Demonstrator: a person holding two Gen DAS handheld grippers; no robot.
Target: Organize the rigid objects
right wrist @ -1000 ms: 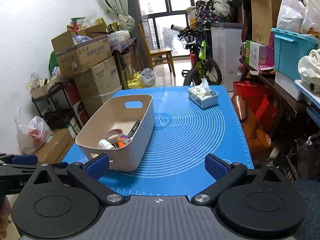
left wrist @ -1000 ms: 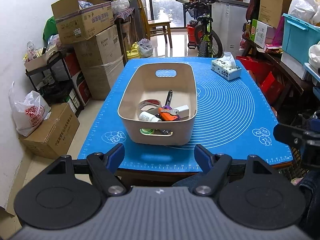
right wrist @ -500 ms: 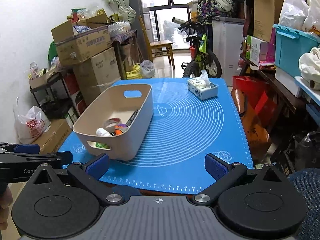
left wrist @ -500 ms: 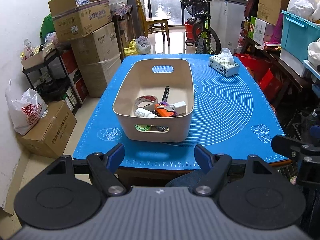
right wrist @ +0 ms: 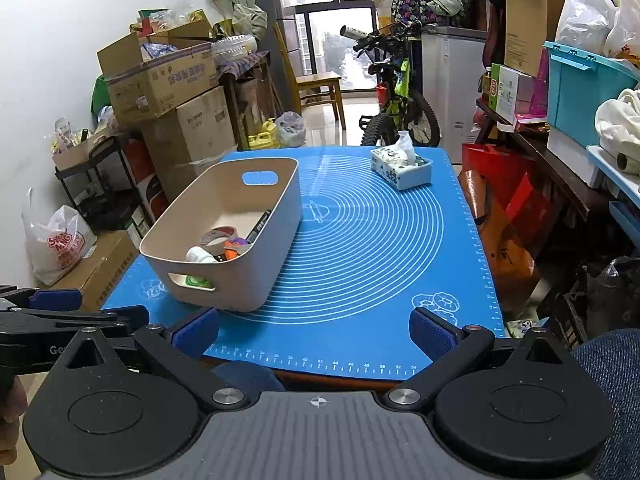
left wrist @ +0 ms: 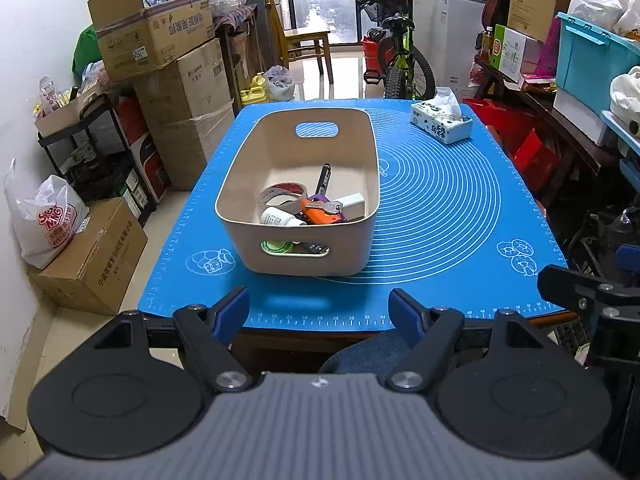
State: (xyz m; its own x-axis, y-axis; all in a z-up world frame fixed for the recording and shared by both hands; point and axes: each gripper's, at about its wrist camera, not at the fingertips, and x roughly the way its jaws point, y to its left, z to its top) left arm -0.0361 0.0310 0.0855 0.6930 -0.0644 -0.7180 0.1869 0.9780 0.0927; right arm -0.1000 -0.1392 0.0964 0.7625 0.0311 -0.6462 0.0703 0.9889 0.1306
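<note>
Left wrist: one bin (left wrist: pixel 304 256), one marker (left wrist: pixel 323 178), perhaps six items inside.

Both views are taken from just off the near edge of the blue mat (left wrist: pixel 440 208), angled down and facing the window. The beige bin (left wrist: pixel 296 184) is seen dead centre from the left wrist, centre-left from the right wrist (right wrist: pixel 224 232). The tissue box (right wrist: pixel 402 168) is shared too.

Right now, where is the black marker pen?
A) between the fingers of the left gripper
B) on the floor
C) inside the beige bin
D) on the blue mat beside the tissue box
C: the marker pen lies inside the beige bin among the other small items.
</note>
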